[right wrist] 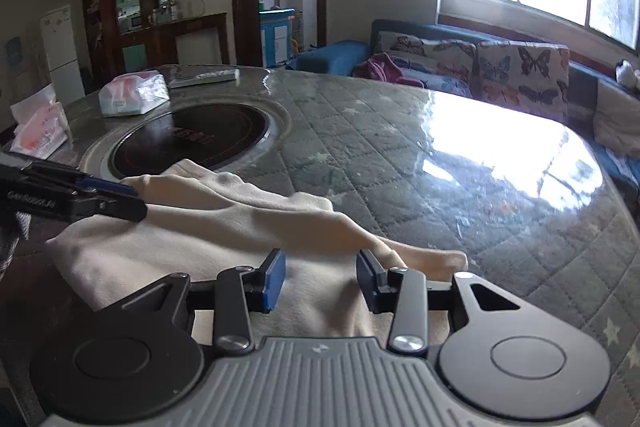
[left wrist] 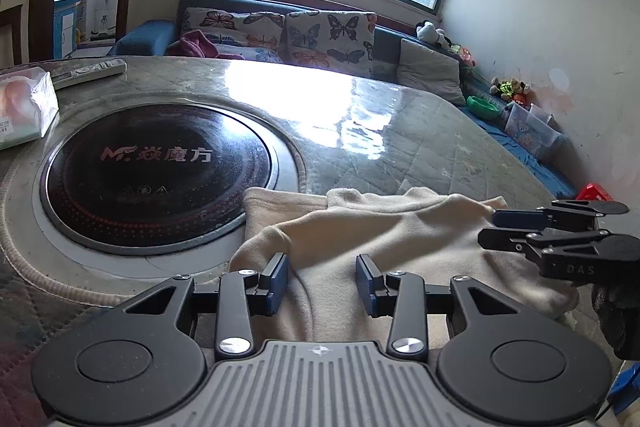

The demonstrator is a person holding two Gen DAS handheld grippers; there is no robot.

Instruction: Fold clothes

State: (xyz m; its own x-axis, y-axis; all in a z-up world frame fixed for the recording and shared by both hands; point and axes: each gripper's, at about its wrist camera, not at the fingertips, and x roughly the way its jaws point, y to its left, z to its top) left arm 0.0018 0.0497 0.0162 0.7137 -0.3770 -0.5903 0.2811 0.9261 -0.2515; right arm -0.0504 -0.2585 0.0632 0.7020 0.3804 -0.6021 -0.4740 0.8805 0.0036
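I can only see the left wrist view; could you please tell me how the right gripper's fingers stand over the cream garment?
Observer: The right gripper has its blue pads apart, with the cream garment lying across the gap.
Operator: Thank you. Does the cloth reach beyond that gripper?
Observer: Yes, a narrow end lies flat on the quilted table, past its right-side finger.
Operator: Is there anything else that I miss?
Observer: A second tissue pack sits left of the first tissue pack.
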